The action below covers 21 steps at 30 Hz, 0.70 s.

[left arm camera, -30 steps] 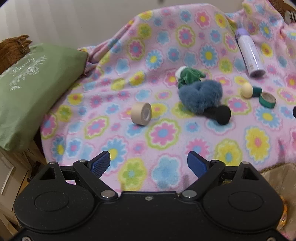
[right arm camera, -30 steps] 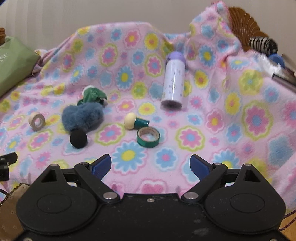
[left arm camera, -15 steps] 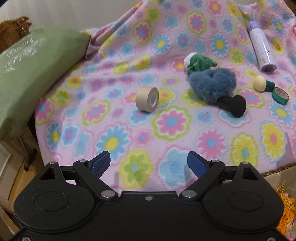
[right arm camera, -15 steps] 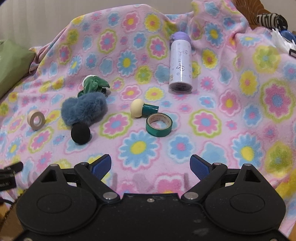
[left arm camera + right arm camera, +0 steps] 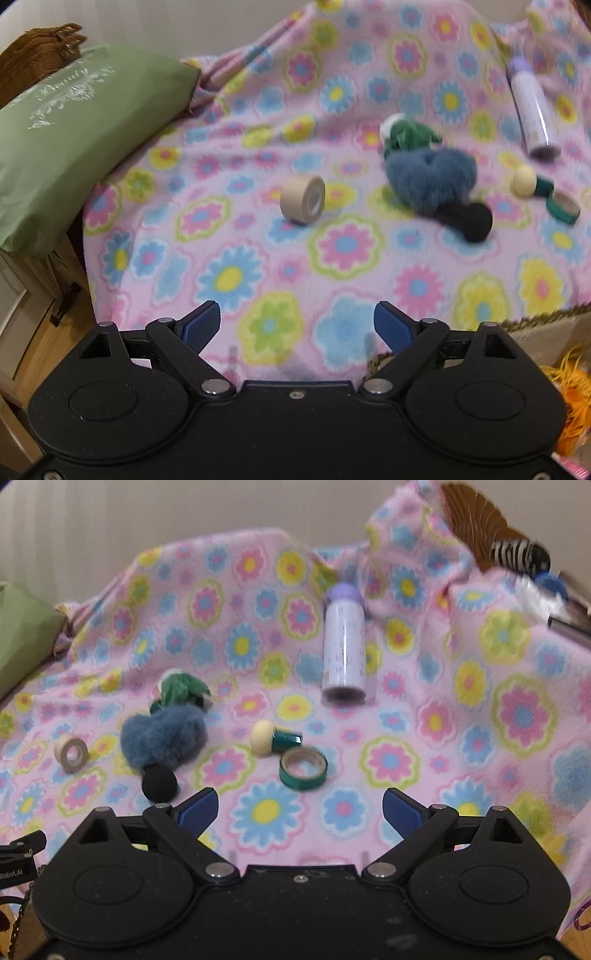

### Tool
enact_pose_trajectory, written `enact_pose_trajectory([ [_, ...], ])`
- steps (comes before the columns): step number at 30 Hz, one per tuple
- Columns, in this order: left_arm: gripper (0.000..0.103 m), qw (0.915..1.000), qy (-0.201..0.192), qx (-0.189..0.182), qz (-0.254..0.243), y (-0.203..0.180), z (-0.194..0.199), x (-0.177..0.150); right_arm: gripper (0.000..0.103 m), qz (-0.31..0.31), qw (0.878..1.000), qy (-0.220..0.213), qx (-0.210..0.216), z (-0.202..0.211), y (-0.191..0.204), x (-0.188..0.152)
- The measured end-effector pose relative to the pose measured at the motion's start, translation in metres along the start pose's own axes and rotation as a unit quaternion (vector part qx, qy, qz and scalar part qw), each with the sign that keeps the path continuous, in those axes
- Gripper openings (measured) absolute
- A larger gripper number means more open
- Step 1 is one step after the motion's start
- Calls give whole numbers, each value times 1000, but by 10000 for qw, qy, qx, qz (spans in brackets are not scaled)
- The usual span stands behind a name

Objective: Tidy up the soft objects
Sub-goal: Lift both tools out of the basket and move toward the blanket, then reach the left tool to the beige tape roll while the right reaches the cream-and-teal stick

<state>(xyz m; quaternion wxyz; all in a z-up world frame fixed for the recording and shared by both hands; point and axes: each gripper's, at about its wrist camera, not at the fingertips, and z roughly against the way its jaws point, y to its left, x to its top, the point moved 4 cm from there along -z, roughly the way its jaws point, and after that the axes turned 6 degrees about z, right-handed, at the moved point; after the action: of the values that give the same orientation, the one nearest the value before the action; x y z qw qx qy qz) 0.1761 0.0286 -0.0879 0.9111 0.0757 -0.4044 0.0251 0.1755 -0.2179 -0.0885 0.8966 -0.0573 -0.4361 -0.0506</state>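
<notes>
Since the earlier frame your left gripper has drawn nearer the blanket, and your right gripper has tipped back so more wall shows. Both have their blue pads spread wide with nothing between them. From your left: a green pillow overlaps the floral blanket edge; a beige tape roll stands on edge; the green plush touches the blue fluffy toy, which overlaps a black ball-ended piece. Next come a cream-headed green stamper, touching a green tape ring, and a lilac bottle lying down farther back.
</notes>
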Motion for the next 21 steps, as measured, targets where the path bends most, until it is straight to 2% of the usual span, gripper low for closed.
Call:
enact_pose_trajectory([
  [3,88,10000,57,25,26,2,-1,-3,96,-184,9996,189,142,-8,-4,-6],
  [8,88,9998,176,14,135,5,-6,-1,96,-273,9990,234,279,-13,-2,-6],
  [21,88,9994,342,-45,-20,10,-13,2,96,-90,9989,305,340,-18,-5,2],
])
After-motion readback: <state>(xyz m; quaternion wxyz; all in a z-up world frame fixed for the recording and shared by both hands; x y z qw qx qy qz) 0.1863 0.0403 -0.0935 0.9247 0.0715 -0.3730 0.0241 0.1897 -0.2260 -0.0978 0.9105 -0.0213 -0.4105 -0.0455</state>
